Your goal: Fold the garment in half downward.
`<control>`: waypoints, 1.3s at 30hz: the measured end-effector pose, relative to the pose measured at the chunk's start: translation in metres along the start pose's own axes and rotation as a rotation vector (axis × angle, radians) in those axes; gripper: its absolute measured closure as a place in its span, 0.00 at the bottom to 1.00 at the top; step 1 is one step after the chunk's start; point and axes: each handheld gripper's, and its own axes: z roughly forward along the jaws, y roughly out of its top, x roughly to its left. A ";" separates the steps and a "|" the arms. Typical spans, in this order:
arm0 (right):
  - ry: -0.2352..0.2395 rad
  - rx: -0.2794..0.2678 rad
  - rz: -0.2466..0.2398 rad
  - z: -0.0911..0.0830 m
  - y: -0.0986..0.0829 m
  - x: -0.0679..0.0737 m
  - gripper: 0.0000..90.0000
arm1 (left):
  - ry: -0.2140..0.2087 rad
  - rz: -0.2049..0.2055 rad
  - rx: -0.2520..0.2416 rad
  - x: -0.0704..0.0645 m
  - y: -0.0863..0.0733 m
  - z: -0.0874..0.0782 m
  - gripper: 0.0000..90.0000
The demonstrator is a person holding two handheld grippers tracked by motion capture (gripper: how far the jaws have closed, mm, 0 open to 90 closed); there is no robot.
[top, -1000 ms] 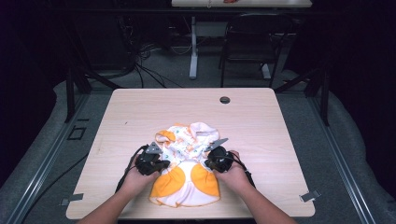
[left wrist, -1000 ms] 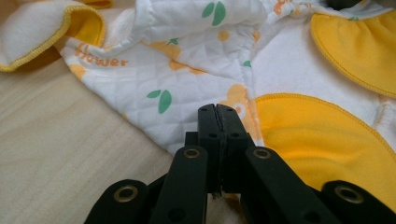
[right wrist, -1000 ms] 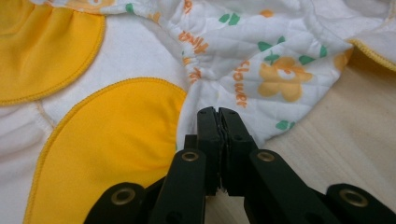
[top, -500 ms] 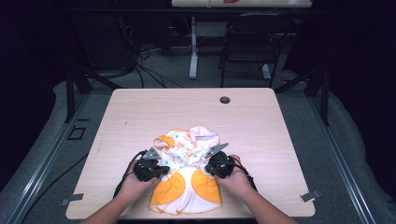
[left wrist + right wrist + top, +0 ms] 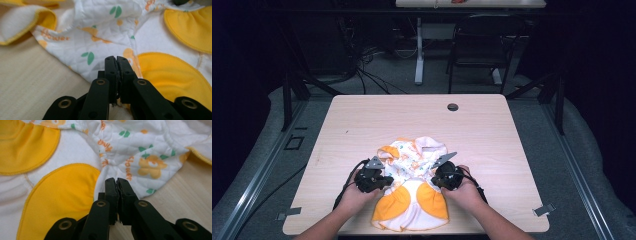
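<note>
The garment (image 5: pixel 412 192) lay crumpled at the table's (image 5: pixel 512 150) near middle. The left gripper (image 5: pixel 371 179) and right gripper (image 5: pixel 447 176) each pinched its side edges, jaws closed on cloth. Likely mid-fold or spreading; next would need both lifting together.

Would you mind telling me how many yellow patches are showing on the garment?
2 in the high view: one by the left gripper, one by the right gripper. Folds in the garment may hide more.
</note>
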 end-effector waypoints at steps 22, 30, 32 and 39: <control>-0.096 -0.073 0.087 -0.003 0.071 -0.064 0.98 | 0.044 -0.031 -0.025 0.053 0.076 0.012 0.98; -0.141 -0.062 0.158 0.016 0.074 -0.081 0.99 | 0.070 -0.062 -0.029 0.066 0.086 0.023 0.99; -0.157 -0.052 0.169 0.020 0.073 -0.084 0.98 | 0.082 -0.069 -0.020 0.069 0.086 0.025 0.98; -0.170 -0.062 0.189 0.026 0.075 -0.091 0.92 | 0.109 -0.090 -0.010 0.080 0.082 0.032 0.92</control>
